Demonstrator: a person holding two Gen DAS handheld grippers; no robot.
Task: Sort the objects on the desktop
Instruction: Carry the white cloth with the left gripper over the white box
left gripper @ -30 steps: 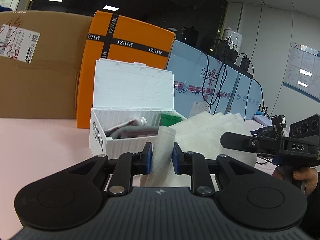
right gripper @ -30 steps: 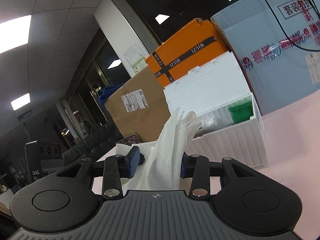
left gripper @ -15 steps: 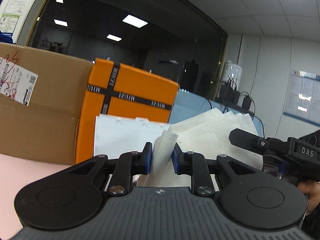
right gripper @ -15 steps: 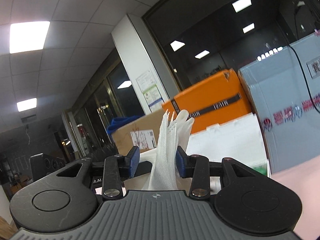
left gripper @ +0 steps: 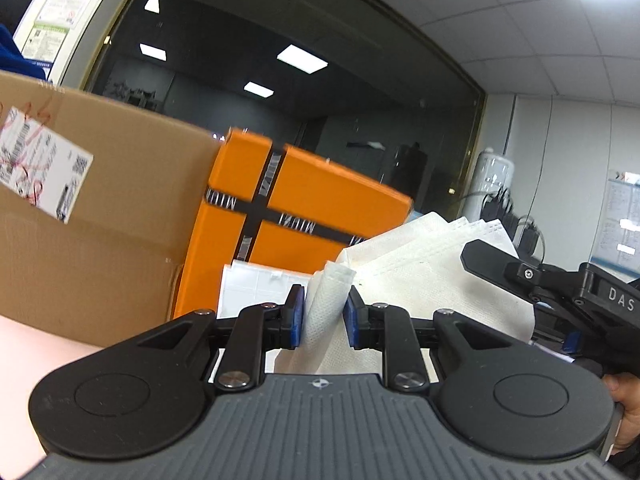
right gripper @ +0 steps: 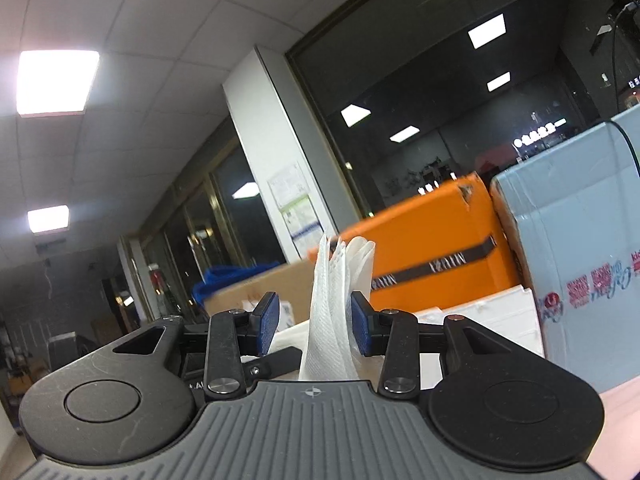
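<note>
Fingers of the left gripper (left gripper: 325, 316) are clamped on a rolled edge of the white cloth (left gripper: 432, 280); those of the right gripper (right gripper: 314, 324) pinch its other bunched end, though the left blue pad there shows a gap. Cloth hangs between both, lifted off the pink bench (left gripper: 24, 364). Risk: uneven pulling could slip the looser right grip. Ahead stand the orange box (left gripper: 320, 208), cardboard carton (left gripper: 120, 232) and white bin lid (left gripper: 256, 288), crowding any forward placement.

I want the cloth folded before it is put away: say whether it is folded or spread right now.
Partly spread. The white cloth hangs as a sheet between the left gripper and right gripper, each clamped on a bunched corner.
</note>
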